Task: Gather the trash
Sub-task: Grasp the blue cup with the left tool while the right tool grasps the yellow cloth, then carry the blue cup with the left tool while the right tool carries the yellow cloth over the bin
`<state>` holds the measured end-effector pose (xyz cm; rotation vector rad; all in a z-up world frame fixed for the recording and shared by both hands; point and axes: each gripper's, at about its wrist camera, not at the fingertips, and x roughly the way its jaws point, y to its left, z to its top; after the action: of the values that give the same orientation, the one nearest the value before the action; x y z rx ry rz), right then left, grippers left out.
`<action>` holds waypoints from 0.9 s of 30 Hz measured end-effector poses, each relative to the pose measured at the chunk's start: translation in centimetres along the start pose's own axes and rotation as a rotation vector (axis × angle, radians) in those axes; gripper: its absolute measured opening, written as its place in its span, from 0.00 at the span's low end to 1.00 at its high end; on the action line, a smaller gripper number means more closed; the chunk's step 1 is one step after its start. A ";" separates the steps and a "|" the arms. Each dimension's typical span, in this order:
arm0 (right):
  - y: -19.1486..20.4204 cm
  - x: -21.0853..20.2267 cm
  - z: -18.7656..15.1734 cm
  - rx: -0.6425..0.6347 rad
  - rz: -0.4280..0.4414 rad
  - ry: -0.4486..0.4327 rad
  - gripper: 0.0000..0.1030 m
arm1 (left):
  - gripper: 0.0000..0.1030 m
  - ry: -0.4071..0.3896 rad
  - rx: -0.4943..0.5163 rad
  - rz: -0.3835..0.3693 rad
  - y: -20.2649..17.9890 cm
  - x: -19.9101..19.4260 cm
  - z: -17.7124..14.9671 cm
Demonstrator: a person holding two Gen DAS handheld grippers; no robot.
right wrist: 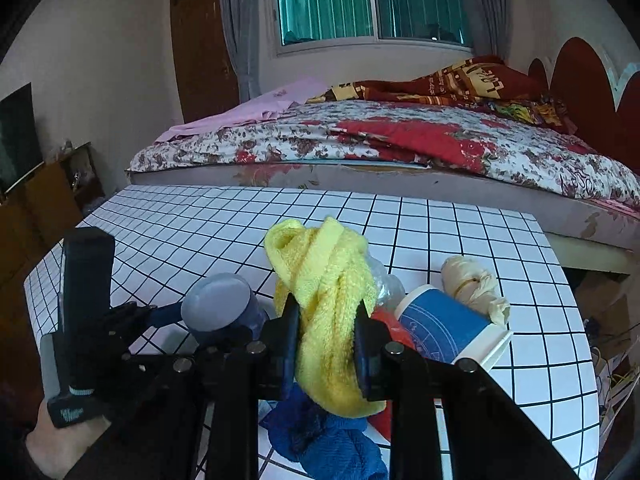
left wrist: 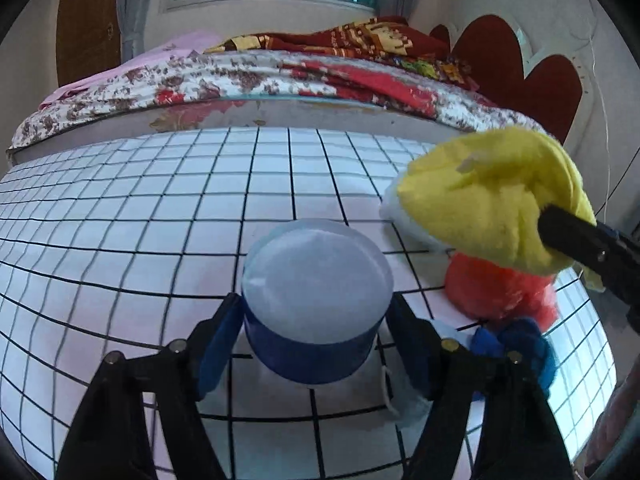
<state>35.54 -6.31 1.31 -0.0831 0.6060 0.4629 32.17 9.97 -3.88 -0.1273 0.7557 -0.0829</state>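
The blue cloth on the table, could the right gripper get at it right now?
Probably not yet. The right gripper has its jaws shut on the yellow cloth, which hangs directly over the blue cloth. It would likely need to drop that load first.

Your yellow cloth [right wrist: 332, 320] fluffy terry, blue cloth [right wrist: 332, 440] rough towelling, cup [left wrist: 316, 300] frosted matt plastic, your worktop [left wrist: 160, 220] smooth glossy grid

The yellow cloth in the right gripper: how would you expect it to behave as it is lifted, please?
The yellow cloth is probably floppy: it bunches and folds between the right gripper fingers. It looks light and fluffy, so unlikely to slip. Loose ends may drag across the blue cloth below.
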 end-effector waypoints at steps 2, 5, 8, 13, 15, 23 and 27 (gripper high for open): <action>-0.3 -0.9 0.0 0.007 -0.004 -0.022 0.25 | 0.71 -0.047 0.022 0.023 0.0 -1.7 0.2; -0.7 -2.7 0.1 0.018 -0.011 -0.059 0.25 | 0.71 -0.085 0.047 0.039 -0.2 -3.7 0.3; -1.2 -4.4 0.1 0.029 -0.016 -0.084 0.25 | 0.71 -0.103 0.046 0.041 -0.1 -5.3 0.0; -1.7 -7.6 -0.2 0.032 -0.034 -0.116 0.25 | 0.71 -0.120 0.073 0.041 -1.0 -7.5 -1.2; -1.9 -9.3 -0.6 0.035 -0.042 -0.128 0.25 | 0.71 -0.122 0.088 0.038 -1.5 -8.2 -1.6; -2.6 -14.8 -3.1 0.030 -0.085 -0.145 0.25 | 0.71 -0.145 0.134 0.005 -4.7 -11.2 -4.1; -2.8 -17.5 -4.9 0.037 -0.105 -0.148 0.25 | 0.71 -0.149 0.145 -0.019 -6.4 -12.5 -5.3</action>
<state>21.58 -16.78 7.02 -0.0443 0.4621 0.3528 19.29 4.70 1.69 -0.0024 0.5974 -0.1442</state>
